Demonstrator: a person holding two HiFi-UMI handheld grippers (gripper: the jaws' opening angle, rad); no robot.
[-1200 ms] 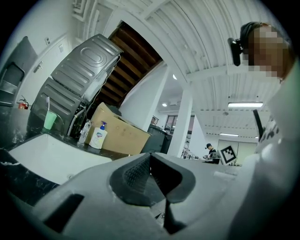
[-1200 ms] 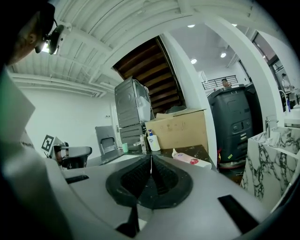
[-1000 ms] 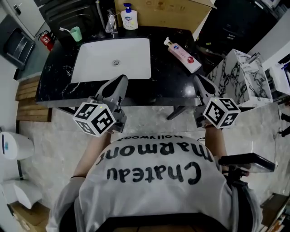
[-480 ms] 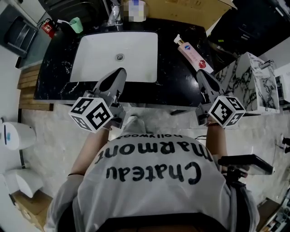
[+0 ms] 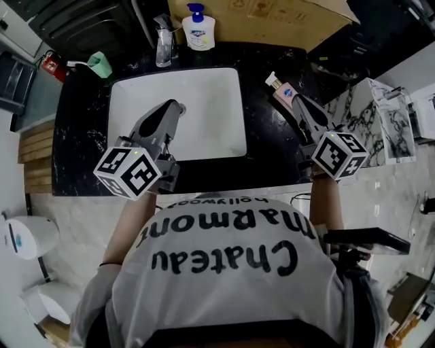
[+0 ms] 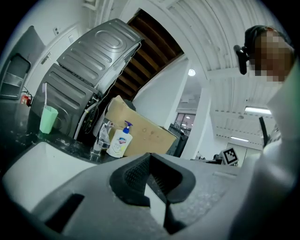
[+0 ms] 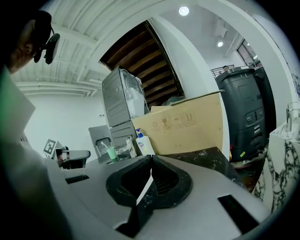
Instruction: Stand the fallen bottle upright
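The fallen bottle [image 5: 281,89], white and pink with a pump top, lies on its side on the black counter [image 5: 81,136] to the right of the sink. In the head view my right gripper [image 5: 297,99] points at it, shut and empty, its tips over the bottle's lower half, which they hide. My left gripper [image 5: 179,105] hovers over the white sink [image 5: 211,129], also shut with nothing in it. Both gripper views show pads pressed together, the left gripper [image 6: 150,154] and the right gripper [image 7: 151,157]; neither shows the fallen bottle.
An upright soap dispenser [image 5: 199,28] and a faucet [image 5: 162,41] stand behind the sink, with a green cup [image 5: 100,64] at the back left. A cardboard box [image 5: 272,17] leans behind the counter. A marble-patterned box [image 5: 384,115] stands to the right.
Both grippers have moved forward from the counter's front edge: the left now over the sink, the right up to the fallen bottle. The bottle has not moved.
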